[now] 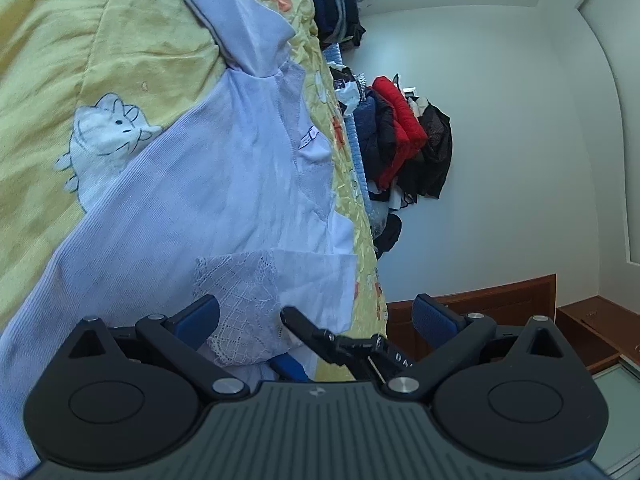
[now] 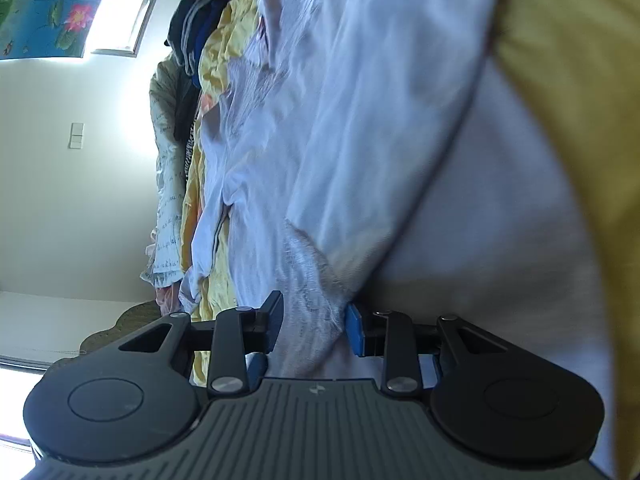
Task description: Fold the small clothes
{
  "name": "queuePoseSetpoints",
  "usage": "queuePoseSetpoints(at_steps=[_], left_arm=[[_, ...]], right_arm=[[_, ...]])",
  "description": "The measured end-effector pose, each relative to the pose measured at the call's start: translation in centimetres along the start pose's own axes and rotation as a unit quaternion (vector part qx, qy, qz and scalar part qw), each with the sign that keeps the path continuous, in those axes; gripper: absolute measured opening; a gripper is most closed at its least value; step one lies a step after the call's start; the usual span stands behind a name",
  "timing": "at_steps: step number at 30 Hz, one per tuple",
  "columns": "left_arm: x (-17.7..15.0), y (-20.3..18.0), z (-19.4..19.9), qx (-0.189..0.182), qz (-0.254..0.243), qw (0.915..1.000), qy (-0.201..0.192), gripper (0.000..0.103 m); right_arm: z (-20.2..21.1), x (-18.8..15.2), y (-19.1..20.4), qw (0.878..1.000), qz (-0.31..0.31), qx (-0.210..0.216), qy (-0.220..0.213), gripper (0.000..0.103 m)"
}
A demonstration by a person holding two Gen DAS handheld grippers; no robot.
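The white garment (image 1: 224, 184) lies spread on the yellow bedspread (image 1: 60, 40). The left claw (image 1: 316, 312) gapes wide over its lace hem (image 1: 240, 292), gripping nothing. The right claw (image 2: 314, 326) stands part open, lace edge between its pads, no pinch visible. Best to bite deep, both layers, and lift evenly; this ribbed cotton is thin, limp and slips easily.
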State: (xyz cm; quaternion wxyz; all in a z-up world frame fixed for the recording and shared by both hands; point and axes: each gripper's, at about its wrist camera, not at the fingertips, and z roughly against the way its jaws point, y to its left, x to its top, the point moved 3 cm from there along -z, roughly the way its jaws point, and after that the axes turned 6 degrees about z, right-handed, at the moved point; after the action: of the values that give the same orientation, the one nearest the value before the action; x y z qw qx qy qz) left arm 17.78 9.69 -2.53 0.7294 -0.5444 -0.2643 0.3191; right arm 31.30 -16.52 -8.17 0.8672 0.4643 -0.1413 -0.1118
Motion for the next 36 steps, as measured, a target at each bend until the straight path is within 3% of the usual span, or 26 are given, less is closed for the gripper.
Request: queuePoseSetpoints(at_steps=[4,5,6,7,9,13,17,21,27,28,30,32,33,36], left_arm=[[-0.4,0.0,0.4,-0.002,0.006,0.9999,-0.009,0.103],[-0.5,0.1,0.5,-0.002,0.008,0.9999,-0.011,0.103],[-0.5,0.2,0.6,-0.001,0.01,0.9998,-0.015,0.103],[-0.6,0.3,0.7,0.001,0.014,0.9998,-0.017,0.103],[-0.6,0.5,0.9,0.0,0.024,0.9995,-0.022,0.103],[-0.9,0.6,0.1,-0.007,0.041,0.999,-0.017,0.103],[-1.2,0.3,-1.0,-0.024,0.068,0.9972,-0.017,0.103],[-0.9,1.0,-2.2,-0.008,0.118,0.9922,-0.038,0.103],[-0.5,0.0,-4.3,0.014,0.12,0.9919,-0.04,0.103],[-0.4,-0.2,-4.7,0.012,0.119,0.992,-0.039,0.1],[-0.3,-0.1,-5.0,0.015,0.118,0.9923,-0.036,0.081],[-0.3,0.2,-5.5,0.032,0.119,0.9921,-0.023,0.028],[-0.4,0.3,-5.9,0.041,0.121,0.9917,-0.012,0.022],[-0.6,0.8,-5.8,0.051,0.125,0.9906,-0.02,0.019]], right_arm=[[-1.5,-0.3,1.3,1.0,0.019,0.0,0.007,0.041],[-1.4,-0.4,1.4,1.0,0.022,-0.001,0.005,0.032],[-1.2,-0.4,1.6,1.0,0.025,-0.002,0.0,0.014],[-1.2,-0.3,1.7,1.0,0.03,-0.007,-0.004,0.009],[-0.2,-0.4,1.6,0.999,0.03,0.002,-0.01,0.01],[0.7,-0.7,1.4,0.995,-0.004,0.101,0.006,0.01],[1.3,-0.5,2.0,0.986,-0.032,0.165,0.006,0.01],[1.8,-0.1,1.4,0.985,-0.044,0.169,-0.007,0.01],[2.2,-0.7,0.9,0.979,-0.052,0.196,-0.005,0.01],[2.2,-0.7,0.9,0.979,-0.053,0.198,-0.005,0.01],[2.3,-0.8,0.7,0.977,-0.057,0.205,-0.006,0.01],[2.4,-0.8,0.6,0.975,-0.061,0.213,-0.006,0.01],[2.5,-0.8,0.6,0.974,-0.062,0.216,-0.006,0.01],[2.5,-1.0,0.4,0.975,-0.062,0.214,-0.005,0.01]])
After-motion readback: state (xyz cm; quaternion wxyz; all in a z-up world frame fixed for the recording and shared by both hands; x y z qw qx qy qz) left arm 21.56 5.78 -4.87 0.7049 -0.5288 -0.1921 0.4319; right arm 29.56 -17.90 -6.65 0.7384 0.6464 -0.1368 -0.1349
